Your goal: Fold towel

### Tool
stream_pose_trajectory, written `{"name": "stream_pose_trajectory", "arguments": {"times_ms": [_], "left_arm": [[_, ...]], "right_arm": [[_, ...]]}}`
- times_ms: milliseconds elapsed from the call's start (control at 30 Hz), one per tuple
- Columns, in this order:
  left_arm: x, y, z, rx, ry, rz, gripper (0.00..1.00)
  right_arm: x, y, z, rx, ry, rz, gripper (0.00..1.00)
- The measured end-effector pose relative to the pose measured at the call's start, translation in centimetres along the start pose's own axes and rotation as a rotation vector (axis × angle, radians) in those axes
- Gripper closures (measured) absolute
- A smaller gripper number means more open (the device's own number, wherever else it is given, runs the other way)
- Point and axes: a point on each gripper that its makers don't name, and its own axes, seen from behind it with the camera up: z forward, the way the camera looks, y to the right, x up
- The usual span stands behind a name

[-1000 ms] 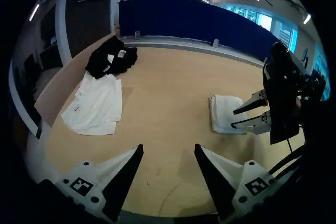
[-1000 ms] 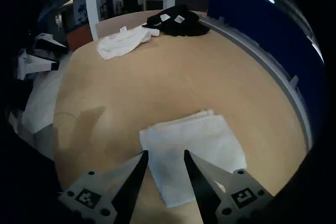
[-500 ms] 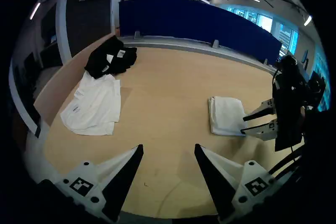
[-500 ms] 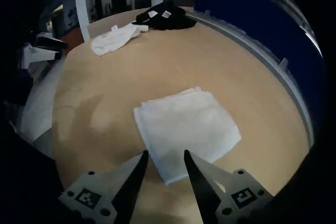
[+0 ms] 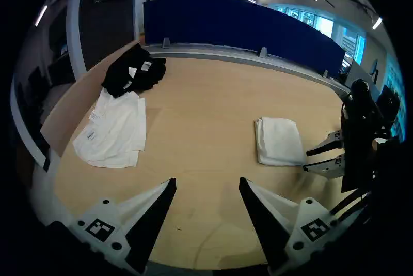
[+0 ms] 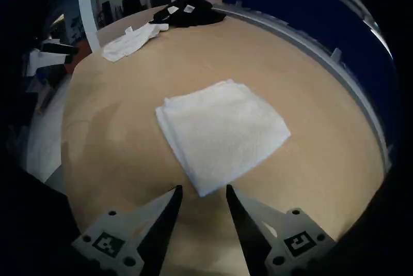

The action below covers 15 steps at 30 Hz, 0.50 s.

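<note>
I saw the folded towel flat on the table, its near corner just beyond my right gripper, jaws narrowly apart and empty, while my left gripper, jaws wide apart, faced open tabletop by the near edge.

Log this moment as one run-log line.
phase: towel folded, flat on table | left tool: open, empty | right tool: open, tips by towel's near corner | aside: white garment, black garment
</note>
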Motion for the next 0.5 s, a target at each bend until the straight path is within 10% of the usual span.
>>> {"name": "stream_pose_trajectory", "arguments": {"times_ms": [500], "left_arm": [[-0.1, 0.1, -0.2, -0.003, -0.004, 0.001, 0.1]], "right_arm": [[-1.2, -0.3, 0.9, -0.006, -0.023, 0.043, 0.62]]}}
